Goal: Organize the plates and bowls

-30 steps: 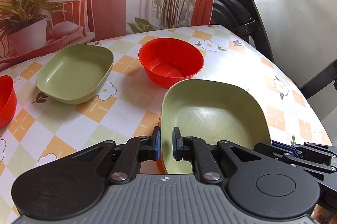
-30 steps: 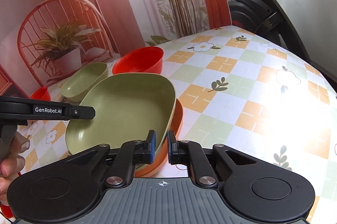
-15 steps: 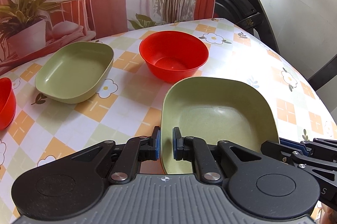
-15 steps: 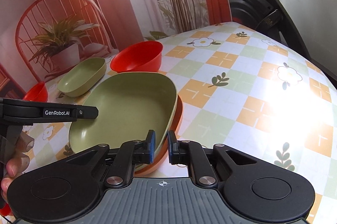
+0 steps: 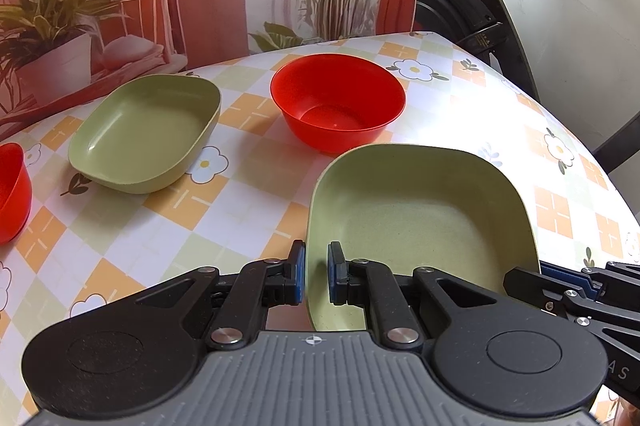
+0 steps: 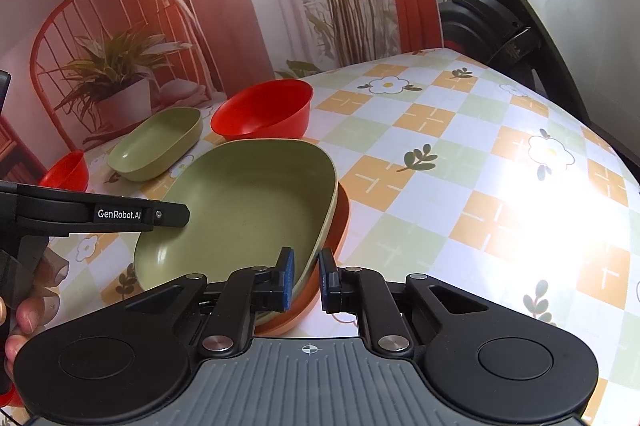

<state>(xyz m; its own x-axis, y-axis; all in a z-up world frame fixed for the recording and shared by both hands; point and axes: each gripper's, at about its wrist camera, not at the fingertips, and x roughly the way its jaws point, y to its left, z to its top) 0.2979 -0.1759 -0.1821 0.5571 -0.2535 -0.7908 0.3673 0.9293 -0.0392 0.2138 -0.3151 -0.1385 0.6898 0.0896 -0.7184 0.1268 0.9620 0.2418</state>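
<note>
On the worktop (image 6: 460, 162), my left claw (image 5: 316, 278) and right claw (image 6: 306, 282) each pinch the green plate (image 6: 248, 210), nested on an orange plate (image 6: 340, 222). Green bowl (image 5: 148, 130) and red bowls (image 5: 338, 102) remain unstacked.

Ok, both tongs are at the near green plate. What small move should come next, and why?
Probably squeeze both tongs shut before lifting anything. The left tongs straddle one rim of the green plate. The right tongs straddle its other side, together with the edge of the orange plate underneath. A gap shows at the pads, so a firm grip isn't certain.
</note>
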